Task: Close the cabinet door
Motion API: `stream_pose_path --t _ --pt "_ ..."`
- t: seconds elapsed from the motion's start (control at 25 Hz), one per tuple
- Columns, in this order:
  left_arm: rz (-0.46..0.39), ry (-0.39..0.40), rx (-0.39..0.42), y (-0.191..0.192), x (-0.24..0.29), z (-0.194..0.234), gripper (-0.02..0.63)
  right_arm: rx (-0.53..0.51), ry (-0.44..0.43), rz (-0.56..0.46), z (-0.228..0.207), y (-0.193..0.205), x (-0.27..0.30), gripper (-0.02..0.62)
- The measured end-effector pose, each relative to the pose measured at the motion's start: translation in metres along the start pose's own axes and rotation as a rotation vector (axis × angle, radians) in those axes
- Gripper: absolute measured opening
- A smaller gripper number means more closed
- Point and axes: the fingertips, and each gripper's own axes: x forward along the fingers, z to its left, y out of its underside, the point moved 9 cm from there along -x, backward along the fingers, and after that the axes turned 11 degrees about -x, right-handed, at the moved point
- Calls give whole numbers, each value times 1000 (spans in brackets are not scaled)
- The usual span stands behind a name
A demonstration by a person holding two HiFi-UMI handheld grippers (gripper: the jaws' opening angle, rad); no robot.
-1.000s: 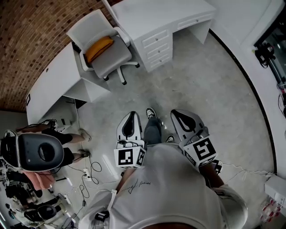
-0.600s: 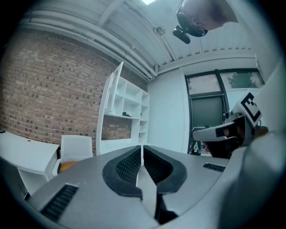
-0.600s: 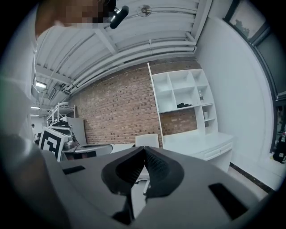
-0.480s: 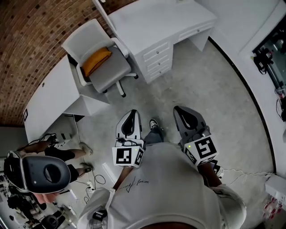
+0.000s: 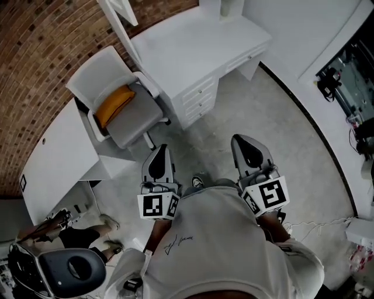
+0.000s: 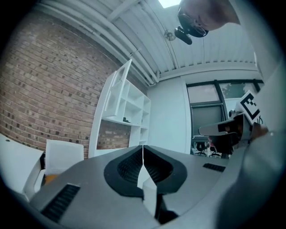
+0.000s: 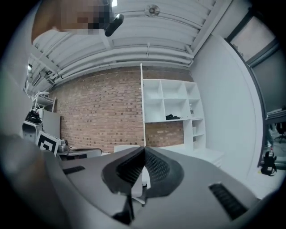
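Note:
The white shelf cabinet (image 7: 172, 105) stands on the desk against the brick wall, its door (image 7: 142, 103) swung out and seen edge-on. In the left gripper view the cabinet (image 6: 132, 112) shows with the door (image 6: 114, 94) angled open to its left. From the head view only the door's lower part (image 5: 120, 11) shows, above the white desk (image 5: 193, 49). My left gripper (image 5: 156, 150) and right gripper (image 5: 245, 140) are held in front of my chest over the floor, well short of the desk. Both are shut with nothing between the jaws (image 6: 143, 151) (image 7: 144, 151).
A white office chair with an orange cushion (image 5: 114, 105) stands between the desk's drawer unit (image 5: 198, 96) and a second curved desk (image 5: 52, 157) at left. Another person in a dark headset (image 5: 67, 270) is at bottom left. Dark equipment (image 5: 347, 82) lines the right wall.
The view has advanced toward the desk: chair and desk sit lower and nearer in frame, and the other person has slid to the bottom left corner. Both grippers stay shut in front of me.

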Motion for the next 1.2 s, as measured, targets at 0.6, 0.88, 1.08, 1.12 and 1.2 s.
stream_pose_path --t 0.6,0.88,1.08,1.12,1.2 --pt "3 -63 -66 -7 47 49 17 -53 -134 93 -15 5 88 25" --pt "-24 -94 -61 -15 97 53 17 -52 -197 56 -46 4 143 25" --pt "-49 -107 -47 -25 149 60 17 -33 -220 49 -85 7 186 25" --pt "-57 -110 -45 -27 159 60 17 -27 -228 50 -93 8 195 25" --pt "-62 -120 -36 -31 181 62 17 -17 -246 51 -108 10 214 25"
